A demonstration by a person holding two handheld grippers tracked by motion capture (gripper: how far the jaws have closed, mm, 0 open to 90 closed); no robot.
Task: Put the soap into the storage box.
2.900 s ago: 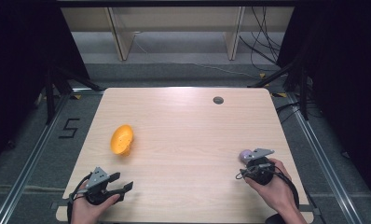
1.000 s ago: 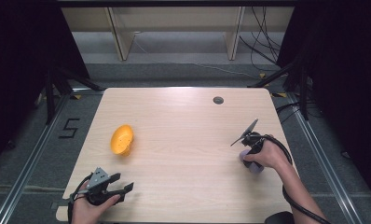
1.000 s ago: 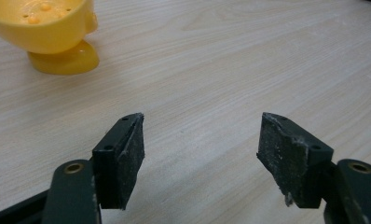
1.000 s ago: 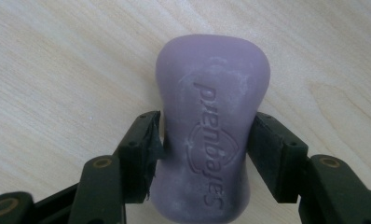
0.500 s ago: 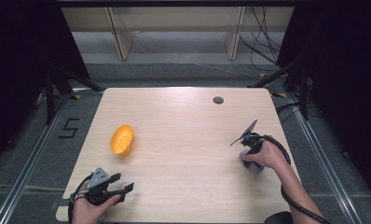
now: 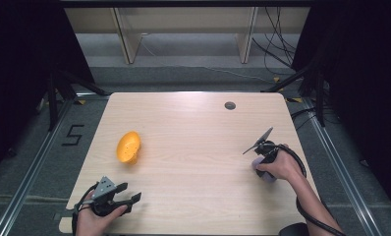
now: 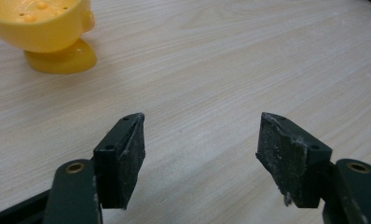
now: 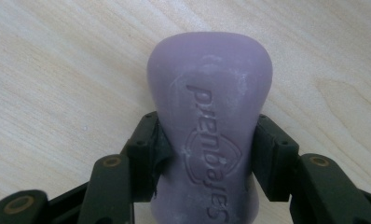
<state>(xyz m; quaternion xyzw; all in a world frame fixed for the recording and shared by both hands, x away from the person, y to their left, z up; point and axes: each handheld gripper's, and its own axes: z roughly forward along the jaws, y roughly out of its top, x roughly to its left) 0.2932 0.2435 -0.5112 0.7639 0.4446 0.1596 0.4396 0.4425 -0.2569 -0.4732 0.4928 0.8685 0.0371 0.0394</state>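
Working across the wooden table, we take the yellow soap dish as our landmark: it sits on the left half. Well to its right lies the purple soap bar, its long axis running along our right gripper, whose jaws have just been closing and now press its waist. Our left gripper, nearer the dish, gapes empty.
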